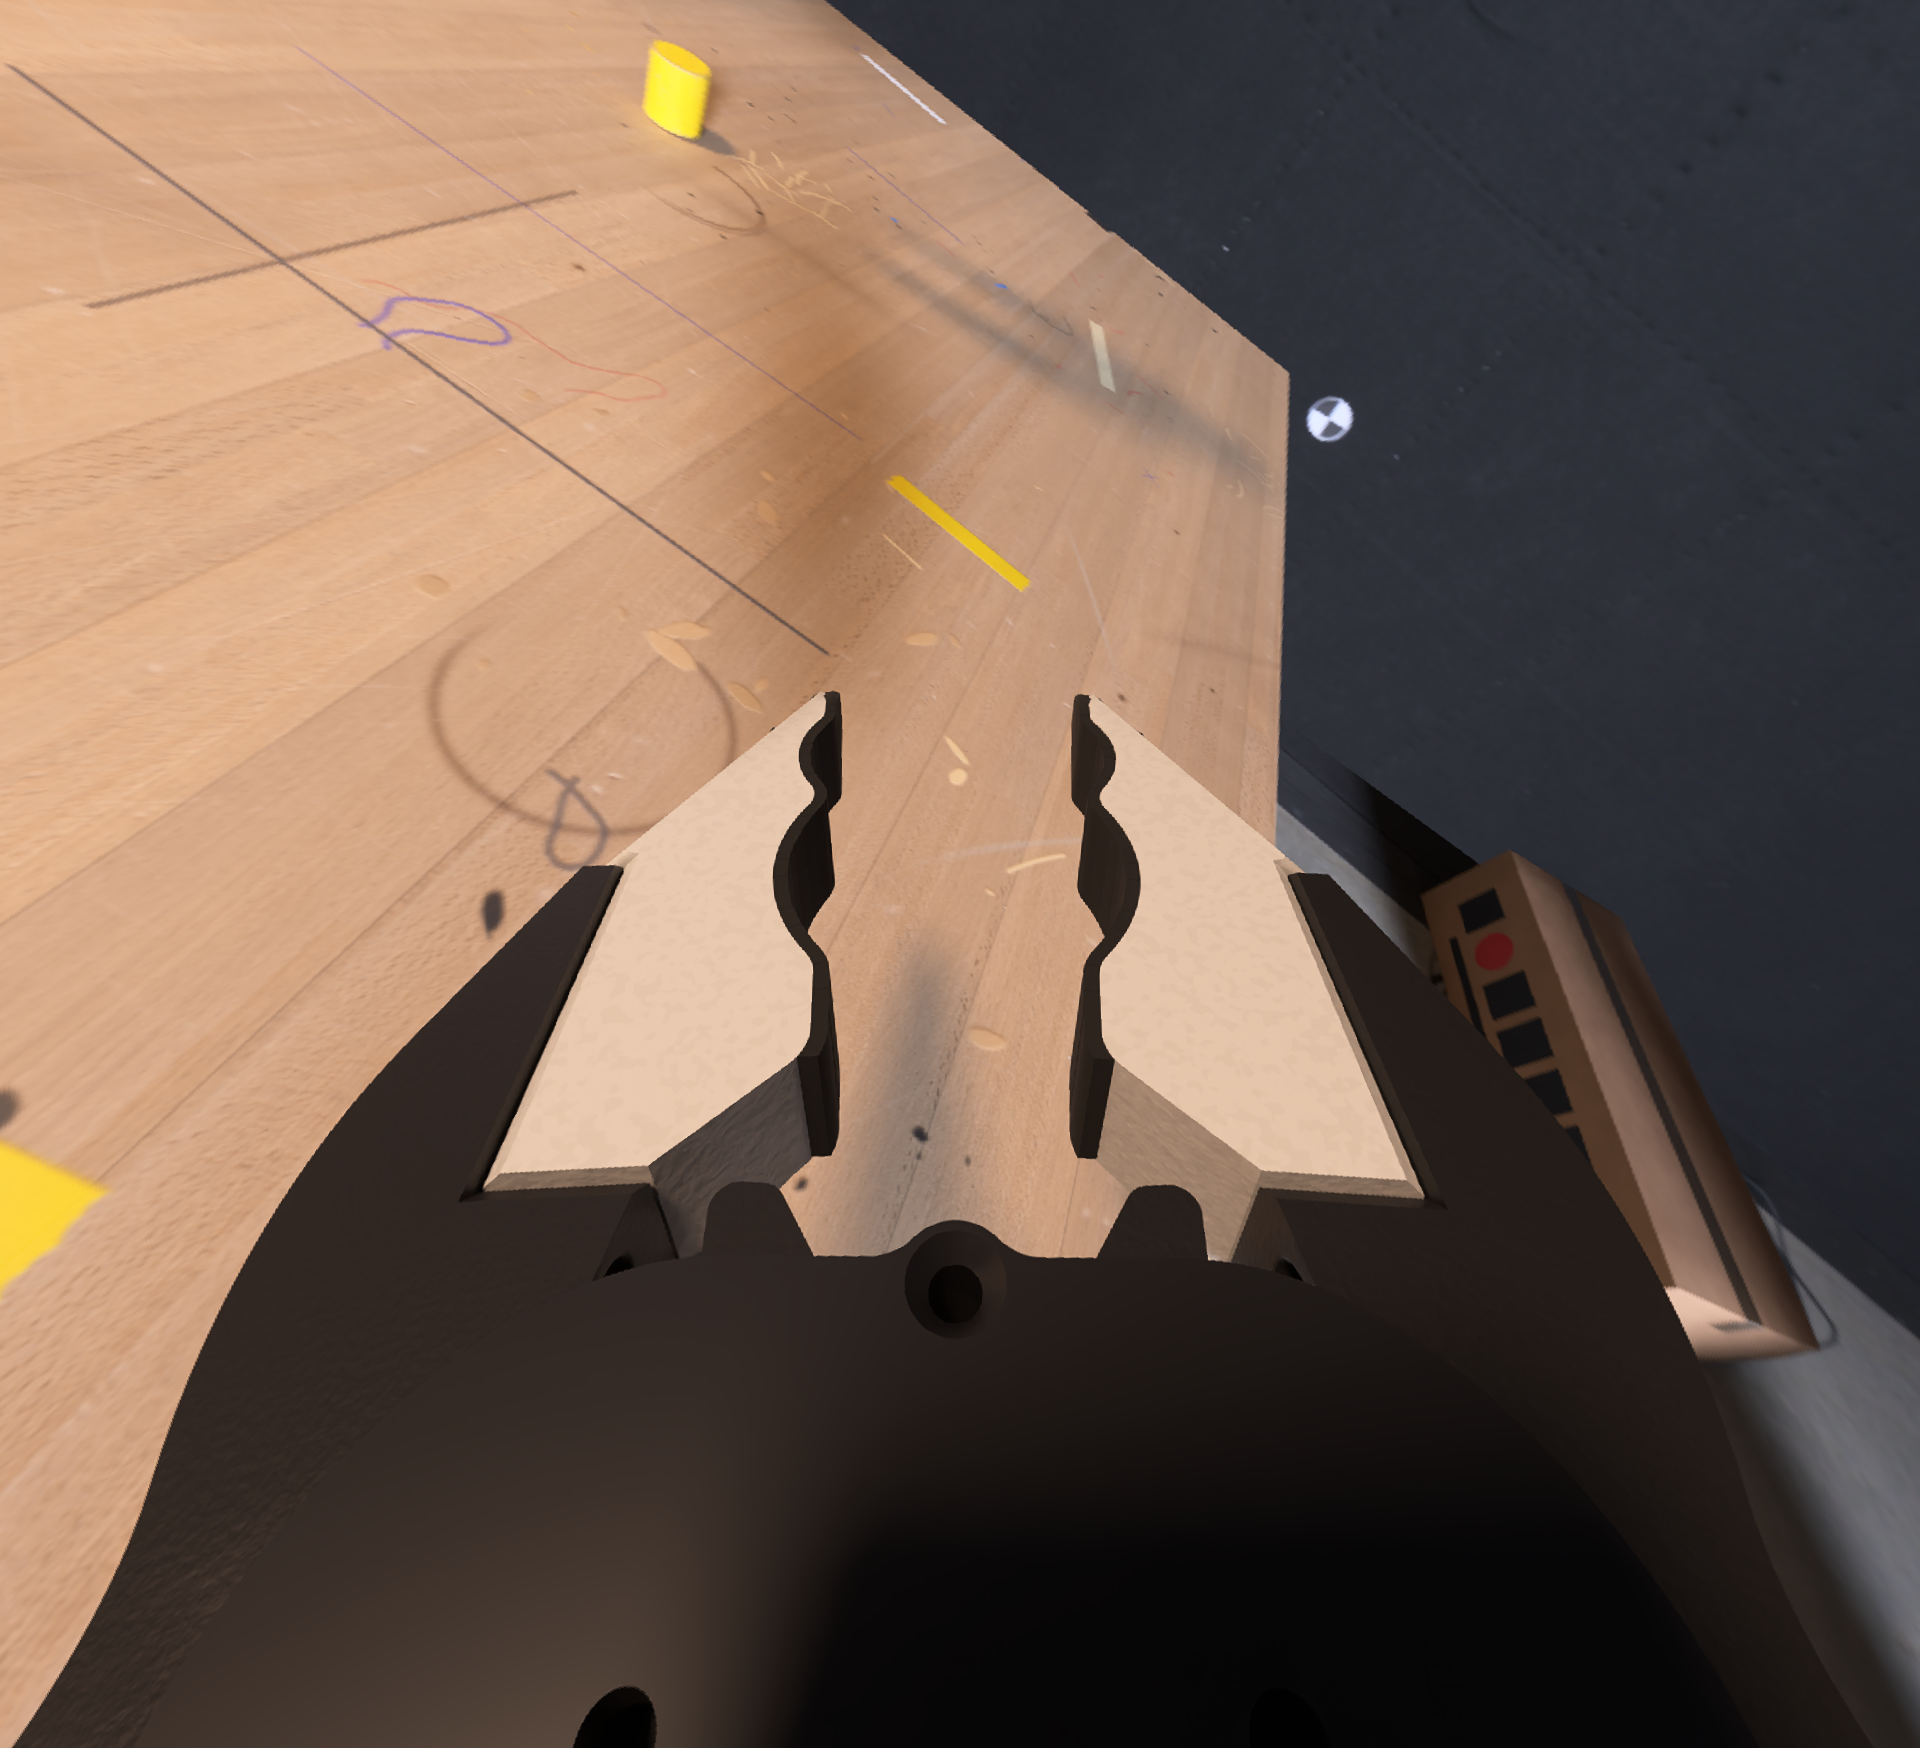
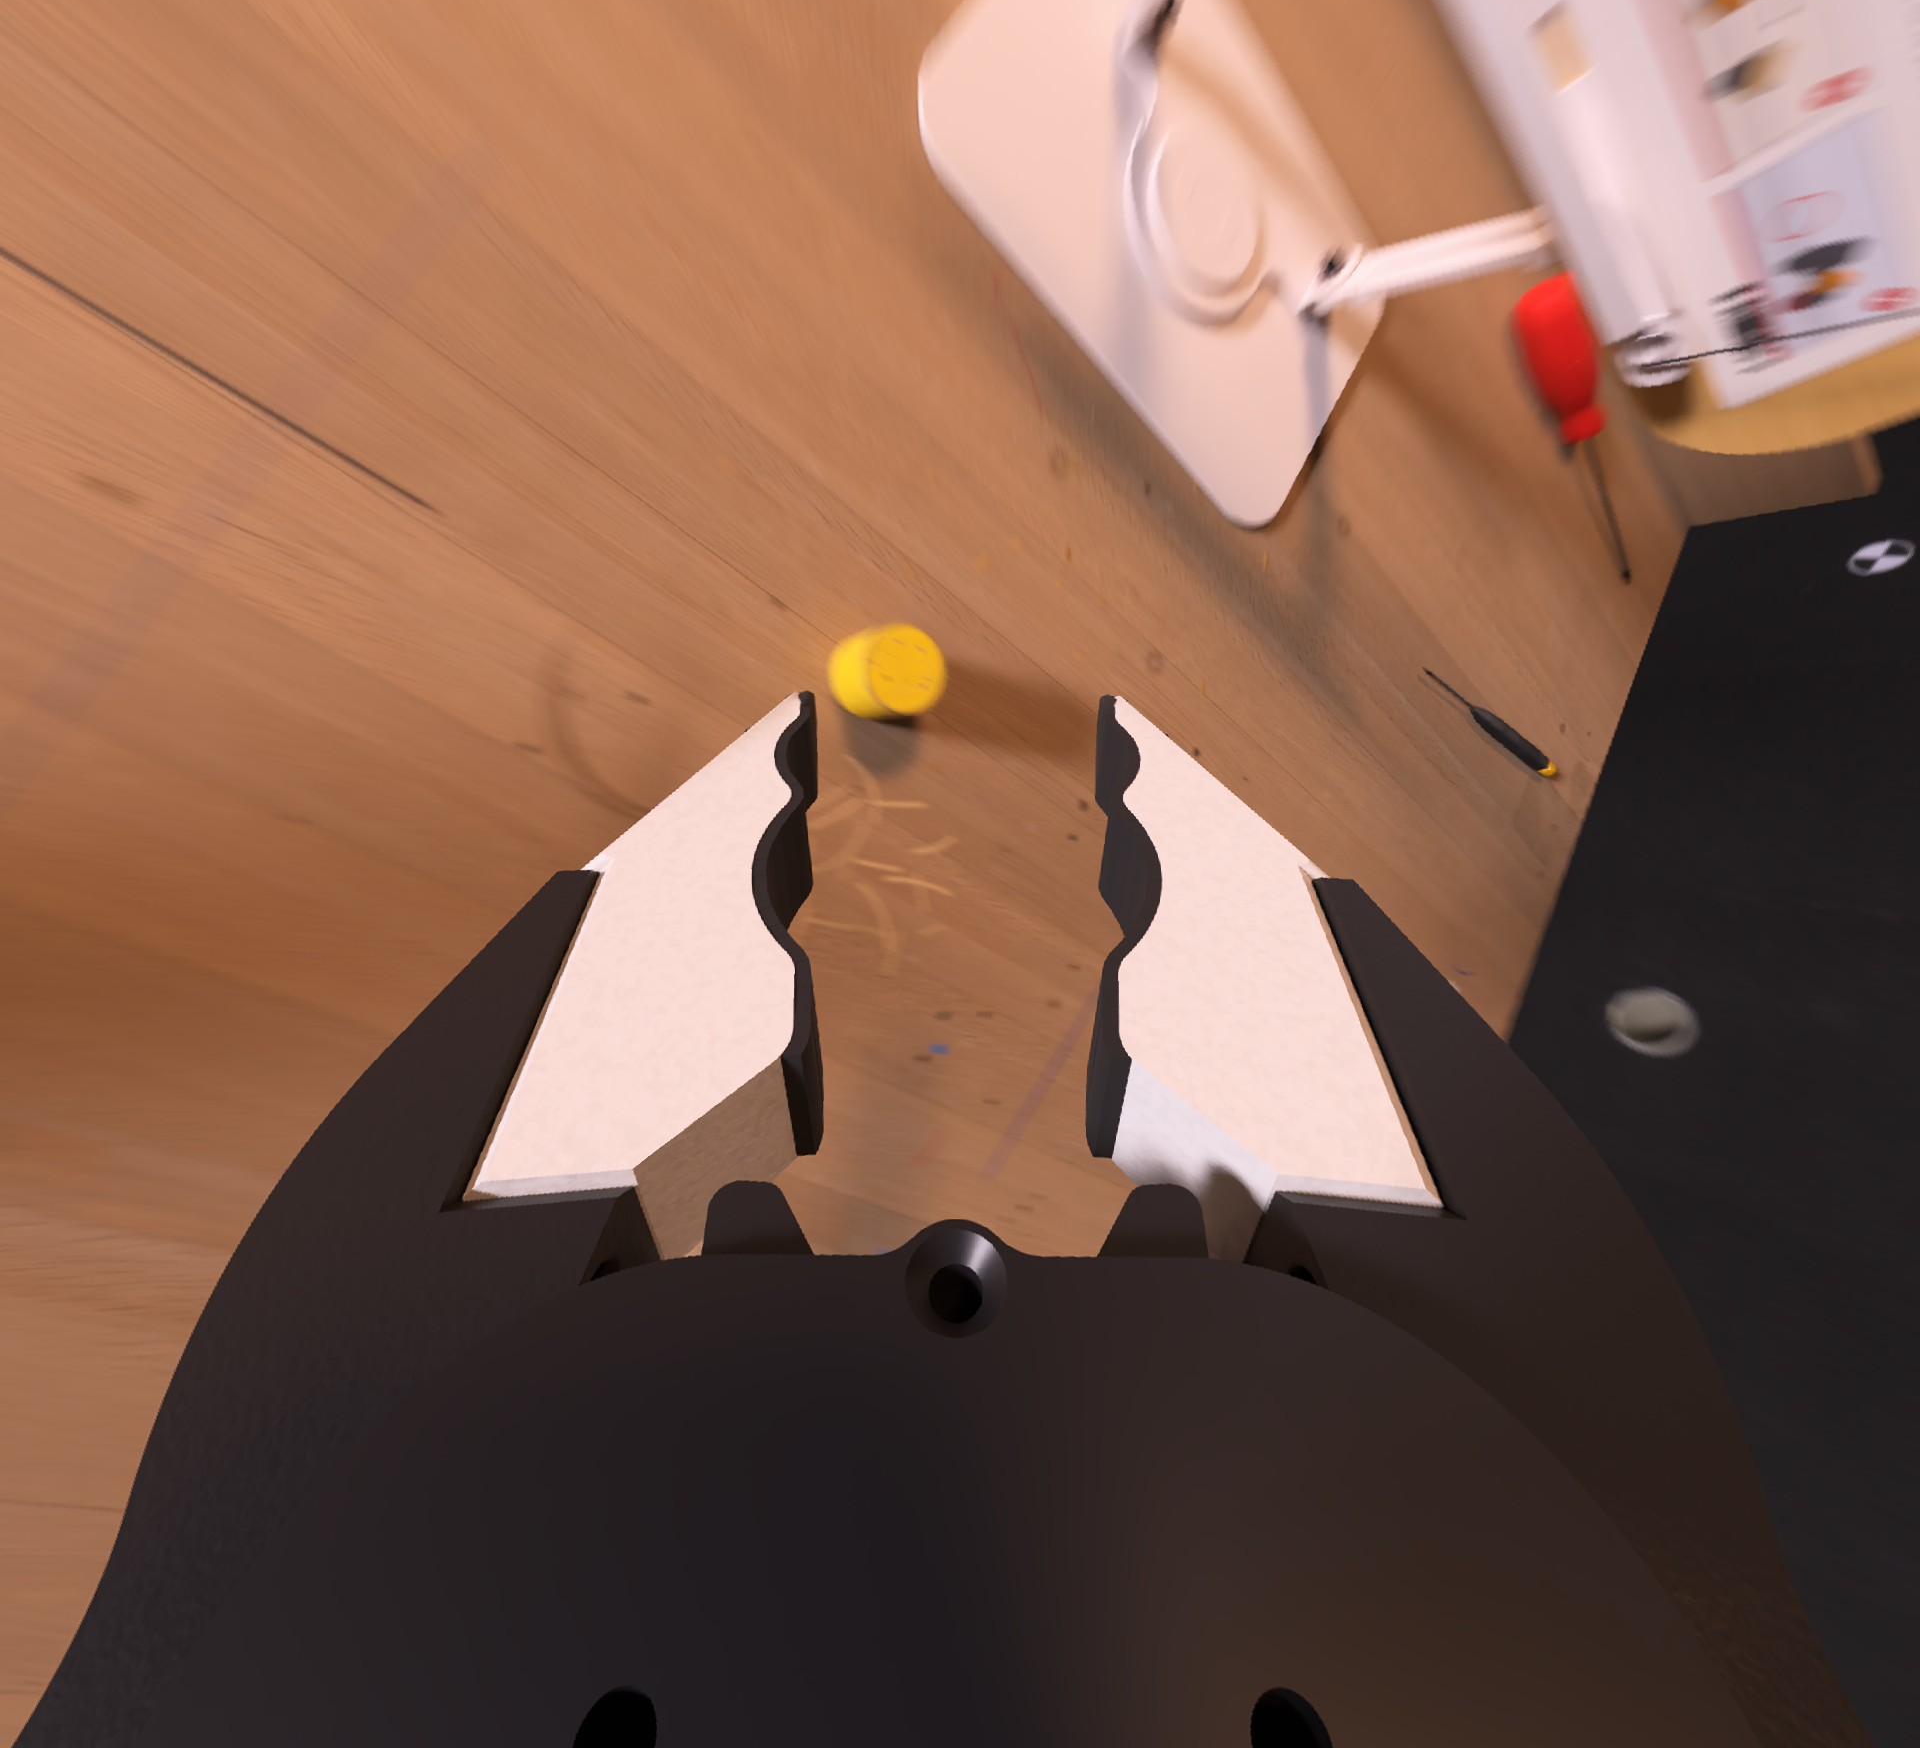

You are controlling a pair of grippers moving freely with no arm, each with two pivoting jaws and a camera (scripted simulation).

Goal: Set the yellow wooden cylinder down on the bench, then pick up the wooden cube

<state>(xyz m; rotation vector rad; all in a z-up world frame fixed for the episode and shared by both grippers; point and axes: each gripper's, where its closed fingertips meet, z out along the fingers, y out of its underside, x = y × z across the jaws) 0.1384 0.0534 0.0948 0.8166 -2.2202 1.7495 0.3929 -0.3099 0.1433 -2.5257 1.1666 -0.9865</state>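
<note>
The cylinder (image 1: 676, 88) is bright yellow. The bench (image 1: 312, 503) is light brown wood with thin dark lines and purple scribbles. Both grippers are dark brown with pale tan fingers (image 2: 665, 960). Near the bench edge, the screwdriver (image 2: 1558, 363) handle is red.

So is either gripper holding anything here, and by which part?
Nothing is held. The left gripper and right gripper are both open and empty; the yellow cylinder stands free on the bench.
</note>
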